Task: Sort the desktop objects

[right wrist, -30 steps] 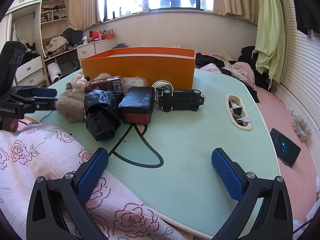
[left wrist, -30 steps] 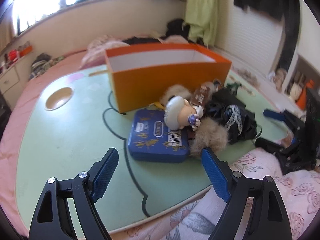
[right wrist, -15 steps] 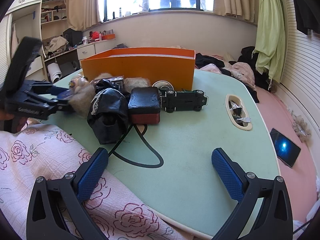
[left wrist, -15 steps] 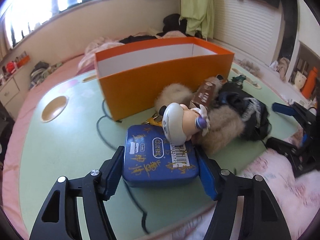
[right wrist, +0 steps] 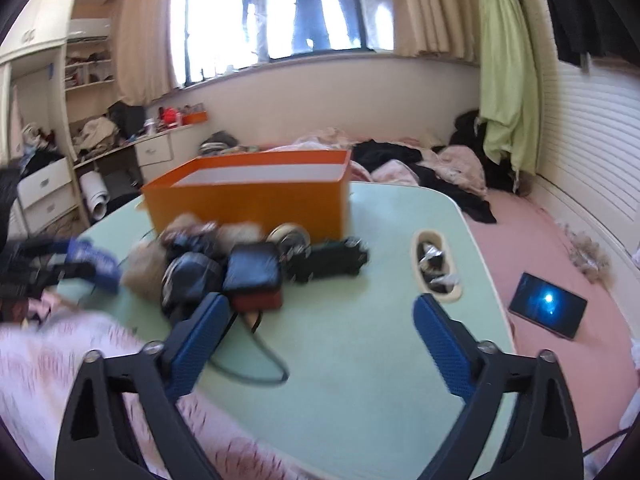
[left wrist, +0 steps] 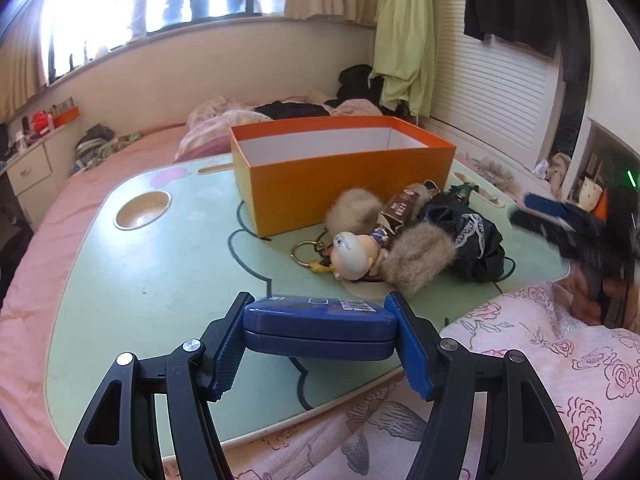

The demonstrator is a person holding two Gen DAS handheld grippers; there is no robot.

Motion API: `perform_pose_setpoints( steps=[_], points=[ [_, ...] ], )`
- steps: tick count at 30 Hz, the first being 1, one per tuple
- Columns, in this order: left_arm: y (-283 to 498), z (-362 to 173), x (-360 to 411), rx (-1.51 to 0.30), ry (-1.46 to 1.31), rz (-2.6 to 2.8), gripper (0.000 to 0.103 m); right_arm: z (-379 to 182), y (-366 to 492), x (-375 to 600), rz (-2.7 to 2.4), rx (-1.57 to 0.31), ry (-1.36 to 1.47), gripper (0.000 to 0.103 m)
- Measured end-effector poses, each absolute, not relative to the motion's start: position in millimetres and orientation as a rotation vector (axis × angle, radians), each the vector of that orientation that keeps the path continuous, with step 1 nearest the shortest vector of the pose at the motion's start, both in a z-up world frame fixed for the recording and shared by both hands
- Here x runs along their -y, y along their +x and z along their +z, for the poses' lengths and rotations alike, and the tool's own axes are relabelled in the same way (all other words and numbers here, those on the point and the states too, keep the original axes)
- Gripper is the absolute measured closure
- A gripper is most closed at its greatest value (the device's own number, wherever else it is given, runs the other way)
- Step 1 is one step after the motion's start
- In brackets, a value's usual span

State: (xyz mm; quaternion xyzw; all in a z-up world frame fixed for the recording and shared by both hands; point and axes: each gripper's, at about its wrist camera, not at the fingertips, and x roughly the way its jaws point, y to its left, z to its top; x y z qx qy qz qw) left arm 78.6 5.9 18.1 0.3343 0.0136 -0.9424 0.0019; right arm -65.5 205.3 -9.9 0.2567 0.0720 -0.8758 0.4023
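Note:
My left gripper [left wrist: 320, 336] is shut on a flat blue tin [left wrist: 318, 326] and holds it level just above the green table [left wrist: 160, 280]. Beyond it lie a big-headed doll [left wrist: 354, 256], two fur pompoms [left wrist: 420, 260], a brown carton [left wrist: 402, 208] and a black bag [left wrist: 464, 232]. An open orange box [left wrist: 344, 176] stands behind them. My right gripper [right wrist: 320, 332] hangs over the table's near edge, its jaws closing with nothing between them. A black-and-red case [right wrist: 256, 276] sits just past its left finger [right wrist: 200, 332]. A black toy car [right wrist: 328, 260] lies beside the case.
A key ring [left wrist: 306, 252] lies by the doll. The table has a round cup hollow [left wrist: 142, 210] and a slot holding foil scraps [right wrist: 434, 264]. A lit phone [right wrist: 548, 304] lies on the pink bedding to the right. Flowered cloth [left wrist: 520, 340] covers the near side.
My left gripper closed on the blue tin and lifted it off the table; the doll that rested on it now lies on the table. My right gripper rose and its jaws narrowed.

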Motion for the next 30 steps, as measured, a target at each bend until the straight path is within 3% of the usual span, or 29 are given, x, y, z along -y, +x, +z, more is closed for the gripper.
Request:
perform_pose_setpoints(
  steps=[5, 14, 16, 18, 26, 28, 30],
  points=[
    [71, 9, -8, -0.031, 1.114, -2.914, 0.037, 1, -117, -186, -2.186, -0.005, 0.919, 0.018],
    [61, -3, -10, -0.011, 1.197, -2.872, 0.036, -16, -145, -154, -2.230, -0.035, 1.090, 0.021],
    [62, -4, -11, -0.008, 1.195, -2.872, 0.036, -15, -142, -161, -2.206, -0.013, 1.086, 0.042],
    [62, -4, -10, -0.014, 1.195, -2.873, 0.036, -12, -138, -170, -2.196, 0.004, 1.087, 0.050],
    [62, -4, -12, -0.011, 1.193, -2.872, 0.036, -10, -139, -194, -2.225, 0.042, 1.064, 0.049],
    [62, -4, -12, -0.011, 1.194, -2.872, 0.036, -9, -139, -188, -2.215, 0.038, 1.072, 0.040],
    [62, -4, -12, -0.011, 1.193, -2.871, 0.036, -10, -137, -177, -2.225, -0.021, 1.063, 0.039]
  ],
)
